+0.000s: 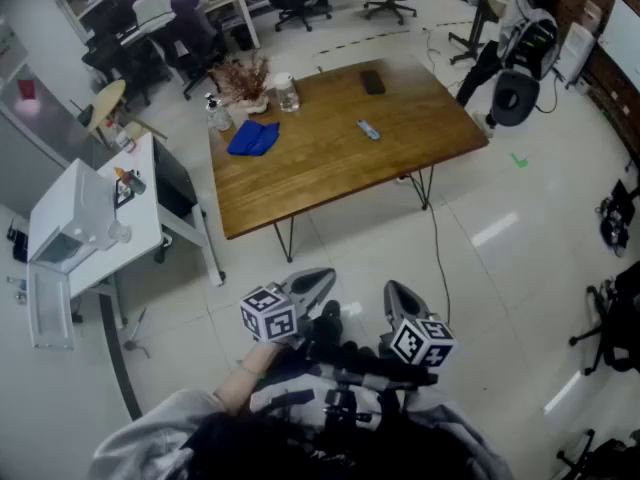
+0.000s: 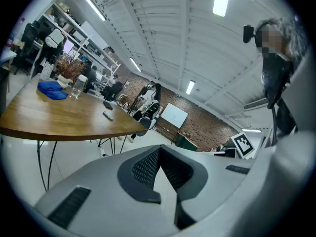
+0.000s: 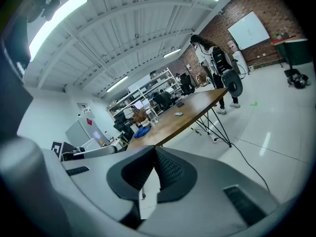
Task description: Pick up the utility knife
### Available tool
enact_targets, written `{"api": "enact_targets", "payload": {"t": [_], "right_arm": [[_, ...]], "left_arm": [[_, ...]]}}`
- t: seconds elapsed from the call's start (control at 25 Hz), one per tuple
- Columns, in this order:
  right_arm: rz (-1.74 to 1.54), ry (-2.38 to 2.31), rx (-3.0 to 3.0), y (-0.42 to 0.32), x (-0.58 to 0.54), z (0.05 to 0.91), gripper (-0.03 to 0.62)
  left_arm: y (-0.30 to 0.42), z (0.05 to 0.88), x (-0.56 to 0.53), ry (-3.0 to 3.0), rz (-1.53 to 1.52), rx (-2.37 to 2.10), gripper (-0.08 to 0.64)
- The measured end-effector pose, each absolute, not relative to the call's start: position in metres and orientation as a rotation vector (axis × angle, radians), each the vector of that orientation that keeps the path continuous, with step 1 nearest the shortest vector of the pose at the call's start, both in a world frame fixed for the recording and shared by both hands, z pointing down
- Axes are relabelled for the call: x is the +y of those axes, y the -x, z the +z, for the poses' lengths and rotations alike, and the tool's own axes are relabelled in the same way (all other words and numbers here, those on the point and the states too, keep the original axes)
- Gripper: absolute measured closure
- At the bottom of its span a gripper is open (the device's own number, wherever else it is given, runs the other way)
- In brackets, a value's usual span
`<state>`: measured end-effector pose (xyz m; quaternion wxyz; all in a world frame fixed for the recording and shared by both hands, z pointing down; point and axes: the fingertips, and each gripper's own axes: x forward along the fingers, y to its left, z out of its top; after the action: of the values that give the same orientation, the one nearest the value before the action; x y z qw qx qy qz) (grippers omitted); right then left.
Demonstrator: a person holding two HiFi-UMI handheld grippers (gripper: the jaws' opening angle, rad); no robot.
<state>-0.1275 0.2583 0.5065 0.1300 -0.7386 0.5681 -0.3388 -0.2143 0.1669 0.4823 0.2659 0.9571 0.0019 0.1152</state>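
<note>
The utility knife [image 1: 368, 129], small and light blue, lies flat on the right half of the wooden table [image 1: 330, 158], far ahead of both grippers. It also shows as a small shape on the tabletop in the left gripper view [image 2: 107, 115] and the right gripper view [image 3: 178, 114]. My left gripper [image 1: 318, 280] and right gripper [image 1: 397, 293] are held close to the body over the tiled floor, short of the table's near edge. Each points towards the table and slightly down. Both are shut with nothing between the jaws [image 2: 159, 151] [image 3: 154, 149].
On the table's left end are a blue cloth [image 1: 254, 137], a glass jar [image 1: 286, 93], dried plants [image 1: 240, 78] and a bottle; a black flat object [image 1: 372, 82] lies at the far side. A white side desk [image 1: 100, 218] stands at the left. A cable [image 1: 438, 258] runs across the floor. A person [image 1: 510, 28] stands at the far right.
</note>
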Motion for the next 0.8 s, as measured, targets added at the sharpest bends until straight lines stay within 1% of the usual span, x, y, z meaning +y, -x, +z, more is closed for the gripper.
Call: {"api": "enact_targets", "payload": {"t": [0.4,0.64,0.8], "right_arm": [[-1.027,2.220,1.514,0.058,0.250,0.521,0.580],[-0.993,2.285,1.532,0.008,0.214,0.509,0.580],[-0.978,2.310,1.586,-0.015,0.175,0.497,0.580]], "left_arm": [[0.173,0.501,0.130,-2.558,0.326,-0.012,0.552],[0.110,0.486,0.077,-2.575,0.231,0.024,0.552],[0.081,0.478,0.036,-2.576,0.183,0.008,0.552]]}}
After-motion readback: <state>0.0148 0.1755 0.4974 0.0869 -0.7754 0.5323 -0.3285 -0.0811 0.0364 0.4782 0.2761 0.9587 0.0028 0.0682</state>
